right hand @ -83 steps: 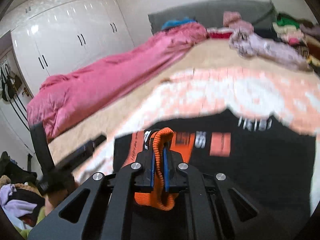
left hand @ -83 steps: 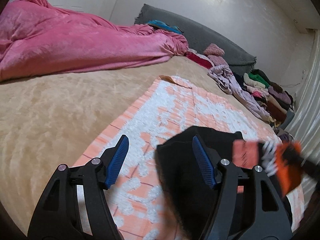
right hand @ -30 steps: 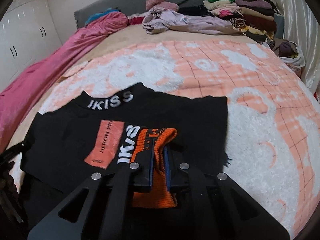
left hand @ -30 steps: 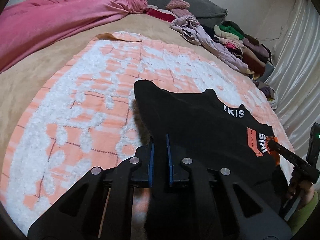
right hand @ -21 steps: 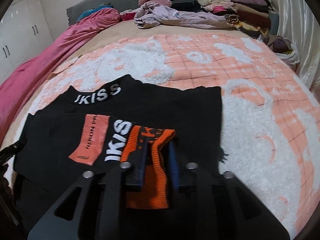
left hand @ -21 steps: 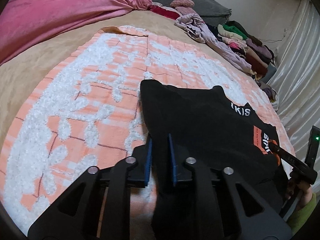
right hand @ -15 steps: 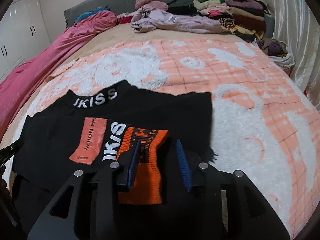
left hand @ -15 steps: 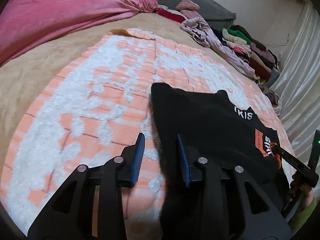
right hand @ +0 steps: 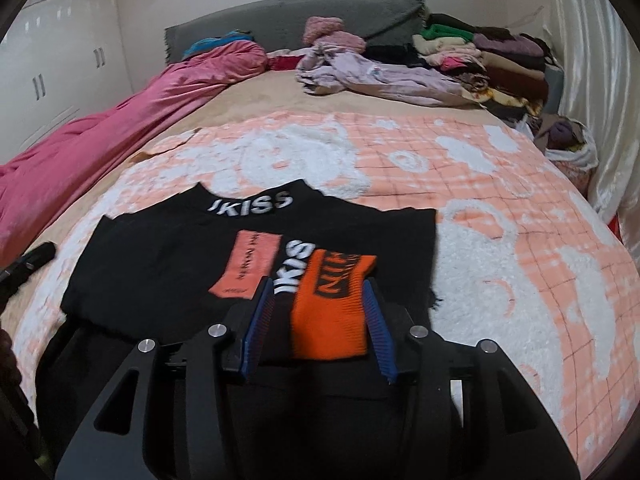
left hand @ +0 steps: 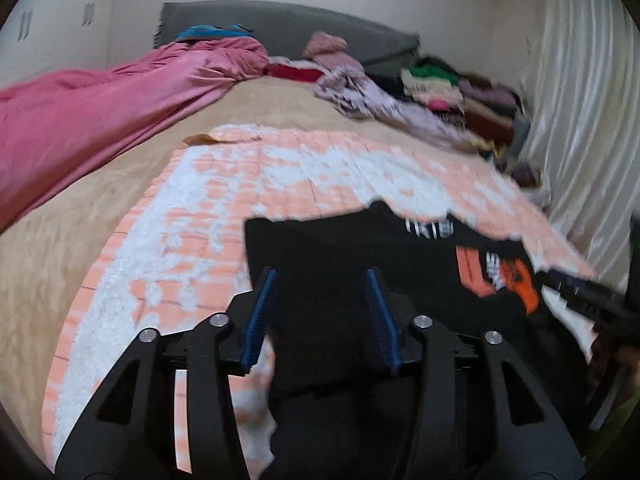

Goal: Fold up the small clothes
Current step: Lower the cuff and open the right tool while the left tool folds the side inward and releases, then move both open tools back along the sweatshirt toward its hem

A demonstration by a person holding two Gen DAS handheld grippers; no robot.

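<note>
Black skeletal tongs (right hand: 318, 328), blue ribbed pads (right hand: 258, 320), silver screw heads (right hand: 218, 330).

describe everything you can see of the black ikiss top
The black top lies spread flat on the orange-and-white bedspread, collar pointing toward the headboard. It looks like soft knit. White "IKISS" lettering runs across the collar, with a salmon patch on the chest. An orange ribbed cuff is folded in over its front. Both tongs, right and left, stand open over it, gripping nothing.

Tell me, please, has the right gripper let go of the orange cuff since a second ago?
Yes. The right gripper stands open, both blue fingers off the orange cuff, which lies on the black top.
</note>
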